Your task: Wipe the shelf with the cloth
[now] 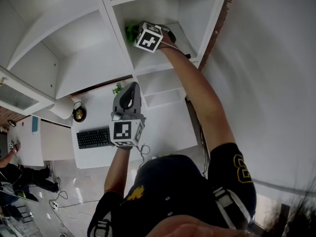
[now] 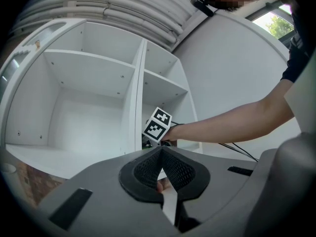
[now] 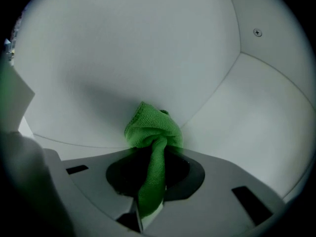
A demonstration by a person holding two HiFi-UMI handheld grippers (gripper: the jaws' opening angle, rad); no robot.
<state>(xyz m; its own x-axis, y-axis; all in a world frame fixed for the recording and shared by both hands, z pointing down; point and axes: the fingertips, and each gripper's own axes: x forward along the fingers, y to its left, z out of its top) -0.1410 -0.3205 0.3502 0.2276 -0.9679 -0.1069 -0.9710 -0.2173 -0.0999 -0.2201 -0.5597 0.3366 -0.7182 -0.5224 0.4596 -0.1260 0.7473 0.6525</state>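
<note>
In the head view, the person's dark shirt [image 1: 168, 191] is filling the bottom of the frame. Above it the left hand-held gripper [image 1: 131, 90] is hovering in mid-air over a white surface [image 1: 163, 127] that is carrying a keyboard [image 1: 94, 138]. The right arm is stretching up into a compartment of the white shelf [image 1: 84, 58]. There the right hand-held gripper [image 1: 137, 33] is sitting mostly behind its own marker cube [image 1: 148, 37]. Only a green edge of the cloth [image 1: 131, 32] is peeking out to the cube's left, so its shape is hard to make out here.

In the left gripper view, the left hand-held gripper [image 2: 161, 162] is pointing at the shelf [image 2: 94, 112] with its jaws pressed together and nothing between them. The other gripper's marker cube [image 2: 158, 124] and a bare forearm [image 2: 222, 125] are reaching into the right-hand compartment. The cloth is too small and hidden to tell.

In the right gripper view, the right hand-held gripper [image 3: 150, 181] is clamping its jaws on the cloth [image 3: 153, 132]. The cloth's long axis is running straight along the jaws. Its narrow tail is lying in the grip, and its bunched head is pointing forward, up against a white panel of the shelf [image 3: 148, 58]. The contact itself is lying behind the folds. A screw head [image 3: 256, 32] is showing in the panel at upper right.
</note>
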